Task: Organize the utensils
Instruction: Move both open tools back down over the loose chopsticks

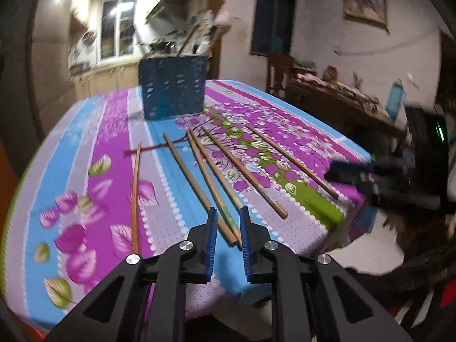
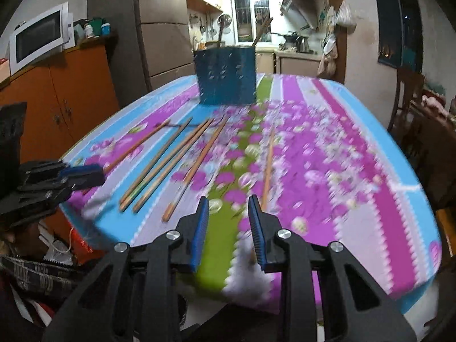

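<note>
Several wooden chopsticks (image 1: 242,171) (image 2: 159,165) lie spread on the floral tablecloth (image 1: 85,131) (image 2: 356,171). Behind them stands a blue perforated utensil holder (image 1: 173,88) (image 2: 226,78) with a few utensils sticking out. My left gripper (image 1: 228,216) hovers at the table's near edge, its jaws narrowly apart. The near ends of two chopsticks (image 1: 225,222) show in the gap, and the pads do not press on them. My right gripper (image 2: 228,202) is open and empty. A single chopstick (image 2: 268,168) lies just right of its right finger. Each gripper also shows in the other's view: the right gripper (image 1: 347,171) and the left gripper (image 2: 82,172).
An orange cabinet (image 2: 57,97) with a microwave (image 2: 37,40) stands to the left, and a fridge (image 2: 162,28) behind it. A wooden chair (image 2: 404,97) and a cluttered side table (image 1: 342,97) are on the right. Bags and clutter lie below the table's near left corner (image 2: 42,268).
</note>
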The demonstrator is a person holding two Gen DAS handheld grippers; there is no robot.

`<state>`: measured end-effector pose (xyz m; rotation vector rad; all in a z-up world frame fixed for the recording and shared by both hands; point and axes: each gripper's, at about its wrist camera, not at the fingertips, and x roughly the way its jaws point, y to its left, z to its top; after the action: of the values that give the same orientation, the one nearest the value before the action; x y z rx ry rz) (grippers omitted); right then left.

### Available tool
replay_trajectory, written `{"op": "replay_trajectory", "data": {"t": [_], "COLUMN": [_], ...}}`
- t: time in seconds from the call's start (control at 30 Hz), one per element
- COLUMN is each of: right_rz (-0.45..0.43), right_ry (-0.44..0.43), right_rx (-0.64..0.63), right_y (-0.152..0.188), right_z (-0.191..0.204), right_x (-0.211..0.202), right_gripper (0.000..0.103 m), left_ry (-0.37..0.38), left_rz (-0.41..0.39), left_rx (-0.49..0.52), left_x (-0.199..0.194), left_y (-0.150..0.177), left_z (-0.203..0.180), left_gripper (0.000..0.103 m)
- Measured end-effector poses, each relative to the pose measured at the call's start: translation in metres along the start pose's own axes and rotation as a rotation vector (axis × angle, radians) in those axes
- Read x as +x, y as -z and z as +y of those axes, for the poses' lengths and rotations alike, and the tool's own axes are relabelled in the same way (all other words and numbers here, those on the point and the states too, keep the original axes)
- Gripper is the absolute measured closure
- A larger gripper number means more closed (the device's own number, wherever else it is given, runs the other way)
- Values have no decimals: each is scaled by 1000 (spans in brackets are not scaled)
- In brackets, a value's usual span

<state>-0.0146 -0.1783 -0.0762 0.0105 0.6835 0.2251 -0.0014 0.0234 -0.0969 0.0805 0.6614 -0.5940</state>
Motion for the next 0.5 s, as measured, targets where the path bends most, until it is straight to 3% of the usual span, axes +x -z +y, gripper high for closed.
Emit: {"op": "replay_trajectory", "data": {"t": [0.1, 0.17, 0.3, 0.5], "right_rz": [-5, -26, -46, -35], "right_ry": [-22, -17, -39, -63], "right_rx": [-2, -21, -26, -19], "right_y": [4, 5, 6, 6], "right_z": [6, 9, 3, 3], "right_x": [0, -3, -14, -10], "right_gripper": [76, 76, 76, 76], "left_ry": [34, 17, -68, -107], "left_rz": [21, 48, 76, 85], "left_rx": [-73, -79, -43, 2], "left_x": [11, 22, 33, 37], "left_y": [0, -5, -3, -5], "left_z": [10, 10, 7, -1], "left_gripper": [85, 85, 85, 85]}}
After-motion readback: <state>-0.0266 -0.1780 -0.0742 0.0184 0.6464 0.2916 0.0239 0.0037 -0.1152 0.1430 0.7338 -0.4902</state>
